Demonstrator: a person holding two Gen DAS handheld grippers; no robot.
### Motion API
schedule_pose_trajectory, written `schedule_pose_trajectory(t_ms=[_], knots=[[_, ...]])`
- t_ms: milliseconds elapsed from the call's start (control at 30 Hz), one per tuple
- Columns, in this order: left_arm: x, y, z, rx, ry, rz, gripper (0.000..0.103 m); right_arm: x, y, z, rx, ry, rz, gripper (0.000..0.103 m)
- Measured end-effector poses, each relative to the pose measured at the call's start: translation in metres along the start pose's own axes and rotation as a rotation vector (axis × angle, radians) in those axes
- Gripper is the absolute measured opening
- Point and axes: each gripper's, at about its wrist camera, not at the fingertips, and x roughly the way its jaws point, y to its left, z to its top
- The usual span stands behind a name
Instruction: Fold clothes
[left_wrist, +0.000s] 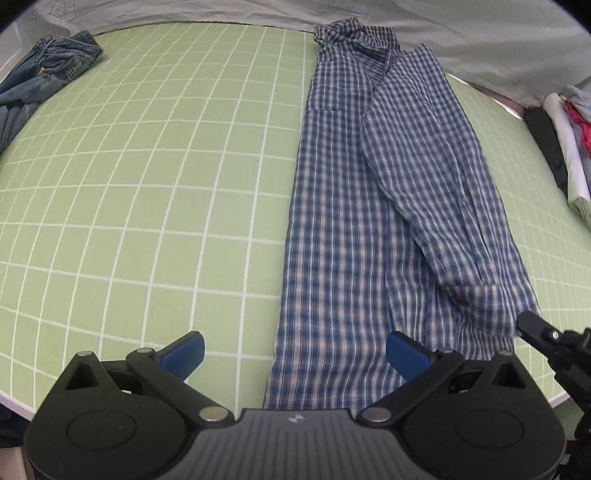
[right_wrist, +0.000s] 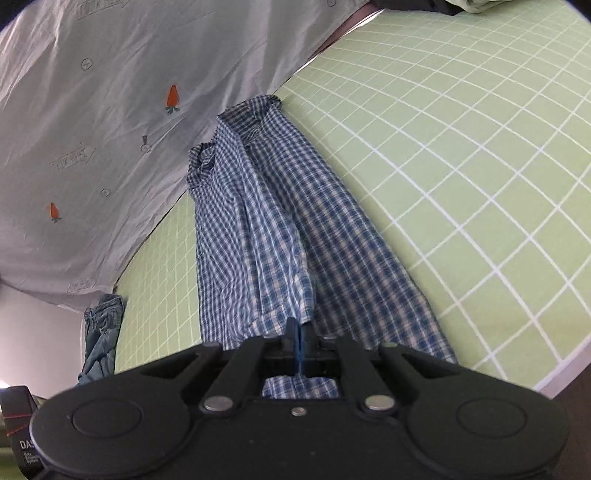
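Note:
A blue-and-white checked shirt lies lengthwise on the green grid mat, its collar at the far end. One sleeve is folded over the body, with the cuff toward me. My left gripper hovers open over the shirt's near hem; its blue pads stand wide apart with nothing between them. In the right wrist view my right gripper has its blue pads pressed together at the edge of the sleeve cuff of the shirt. In the left wrist view the right gripper touches the cuff's corner.
Crumpled blue jeans lie at the mat's far left corner and show as jeans in the right wrist view. A stack of folded clothes sits off the mat's right side. A grey carrot-print sheet lies beyond the mat.

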Motion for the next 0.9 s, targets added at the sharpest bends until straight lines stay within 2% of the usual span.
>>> schedule_pose_trajectory(t_ms=[33, 133, 267, 433, 500, 533, 600, 633, 733, 900], knots=[[-0.001, 0.001, -0.002, 0.002, -0.001, 0.0, 0.103, 0.002, 0.001, -0.001, 0.001, 0.005, 0.001, 0.007], [-0.006, 0.007, -0.004, -0.001, -0.009, 0.008, 0.103, 0.009, 0.005, -0.004, -0.004, 0.02, -0.003, 0.026], [-0.011, 0.019, -0.002, -0.028, -0.024, 0.024, 0.103, 0.02, 0.009, -0.004, -0.014, 0.033, -0.005, 0.041], [-0.017, 0.028, 0.001, -0.056, -0.036, 0.041, 0.103, 0.033, 0.01, -0.001, -0.003, 0.048, -0.015, 0.054], [-0.019, 0.03, 0.001, -0.063, -0.039, 0.045, 0.103, 0.038, 0.008, 0.0, 0.015, 0.056, -0.007, 0.055], [-0.02, 0.031, 0.001, -0.065, -0.041, 0.046, 0.103, 0.04, 0.008, 0.001, 0.025, 0.06, -0.003, 0.05], [-0.022, 0.03, 0.002, -0.067, -0.041, 0.046, 0.103, 0.043, 0.006, 0.002, 0.046, 0.076, 0.032, 0.026], [-0.022, 0.029, 0.003, -0.067, -0.04, 0.047, 0.103, 0.043, 0.004, 0.002, 0.063, 0.084, 0.059, 0.009], [-0.019, 0.025, 0.004, -0.055, -0.034, 0.047, 0.103, 0.039, -0.004, 0.004, 0.139, 0.101, 0.148, 0.006], [-0.009, 0.017, 0.002, -0.025, -0.002, 0.035, 0.103, 0.029, -0.037, 0.002, 0.443, 0.116, 0.388, 0.005]])
